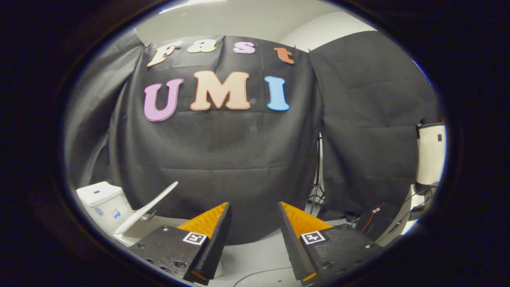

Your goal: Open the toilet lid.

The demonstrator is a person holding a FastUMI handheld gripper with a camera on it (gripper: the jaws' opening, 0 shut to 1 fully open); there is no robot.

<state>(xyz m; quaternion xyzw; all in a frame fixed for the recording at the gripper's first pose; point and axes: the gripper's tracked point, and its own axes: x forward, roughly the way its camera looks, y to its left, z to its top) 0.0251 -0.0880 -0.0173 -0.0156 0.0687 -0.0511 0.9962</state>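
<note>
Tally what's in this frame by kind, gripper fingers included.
Toilets: 1, toilet, with its lid raised at a slant
Gripper fingers: 2, open, nothing between them
White drum-shaped units: 1, white unit past the right finger
Light-stand tripods: 1, tripod beyond the fingers
Total: 5

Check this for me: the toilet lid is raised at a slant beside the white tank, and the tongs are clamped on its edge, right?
Not quite. The toilet lid is raised at a slant beside the white tank, but the tongs are not clamped on it. In the gripper view their fingers stand apart with nothing between them, and the lid lies off to their left, untouched.
</note>
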